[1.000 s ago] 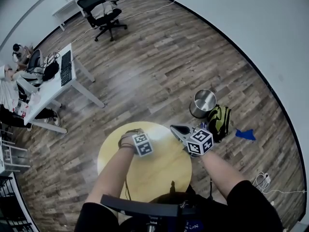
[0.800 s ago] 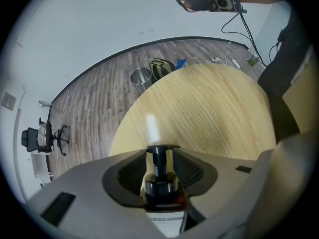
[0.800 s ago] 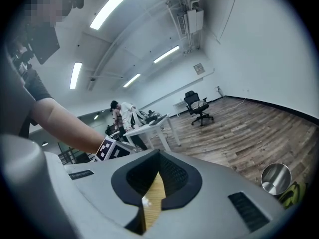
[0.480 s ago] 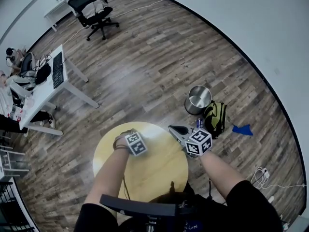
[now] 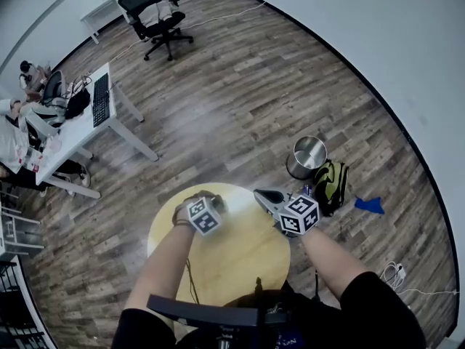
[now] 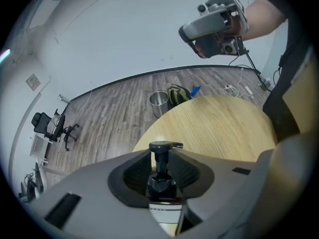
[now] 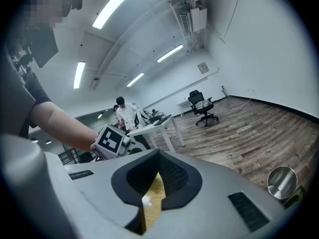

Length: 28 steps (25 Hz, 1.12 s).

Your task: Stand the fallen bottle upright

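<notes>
Left gripper (image 6: 161,158) first: its jaws have just been closing, and now they are clamped on the bottle (image 6: 160,184), dark pads pressing both sides of its black shoulder. The pump head (image 6: 165,145) pokes out past the fingertips and a strip of white label shows just below the collar. That puts the bottle over the round yellow table (image 6: 219,128), at its left rim as the person sees it. From the head view the bottle is hidden under the left gripper's marker cube (image 5: 204,215), and whether it touches the tabletop I cannot tell.

Over to the right gripper (image 7: 159,156): the tips meet, nothing is between them, and only a sliver of the table's wood shows through the slot behind the pads. It hangs above the table's right rim, well apart from the bottle.

Beyond the table, a shiny metal bin (image 5: 308,153) stands on the wooden floor just off its far right edge, with a green and black backpack (image 5: 330,184) touching the bin and a blue cloth (image 5: 369,204) farther right. Far off to the table's left stands a white desk (image 5: 80,133), and beyond that a black office chair (image 5: 156,17).
</notes>
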Each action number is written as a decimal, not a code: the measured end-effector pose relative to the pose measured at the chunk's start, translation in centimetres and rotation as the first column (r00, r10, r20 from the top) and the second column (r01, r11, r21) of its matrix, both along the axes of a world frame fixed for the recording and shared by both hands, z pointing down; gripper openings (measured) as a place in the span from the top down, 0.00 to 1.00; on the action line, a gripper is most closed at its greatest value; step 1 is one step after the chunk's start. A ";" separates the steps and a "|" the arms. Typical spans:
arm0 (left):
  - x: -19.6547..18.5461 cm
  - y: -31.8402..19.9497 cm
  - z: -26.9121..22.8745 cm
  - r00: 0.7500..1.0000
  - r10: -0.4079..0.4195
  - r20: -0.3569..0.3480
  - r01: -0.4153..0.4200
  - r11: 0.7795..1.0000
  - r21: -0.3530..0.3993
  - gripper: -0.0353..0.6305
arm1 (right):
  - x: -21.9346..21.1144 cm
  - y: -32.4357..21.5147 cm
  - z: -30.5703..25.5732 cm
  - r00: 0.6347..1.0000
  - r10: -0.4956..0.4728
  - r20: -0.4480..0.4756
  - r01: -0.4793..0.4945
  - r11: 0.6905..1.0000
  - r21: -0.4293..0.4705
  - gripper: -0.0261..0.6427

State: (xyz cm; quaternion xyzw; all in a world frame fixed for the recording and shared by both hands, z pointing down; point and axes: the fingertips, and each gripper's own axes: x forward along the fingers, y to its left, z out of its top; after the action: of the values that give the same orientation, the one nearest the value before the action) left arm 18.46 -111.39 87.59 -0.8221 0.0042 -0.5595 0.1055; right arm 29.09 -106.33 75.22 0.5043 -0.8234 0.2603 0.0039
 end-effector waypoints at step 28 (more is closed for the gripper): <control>-15.4 -2.6 -3.7 0.932 -0.279 -0.230 0.267 0.960 -0.083 0.85 | -13.4 -3.4 -1.4 0.992 -0.126 -0.021 0.127 0.992 0.004 0.93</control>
State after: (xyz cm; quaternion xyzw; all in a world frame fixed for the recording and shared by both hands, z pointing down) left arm 3.07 -114.00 83.87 -0.8774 0.1170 -0.4653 0.0046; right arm 15.65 -109.75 73.84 0.4537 -0.8543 0.2521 0.0275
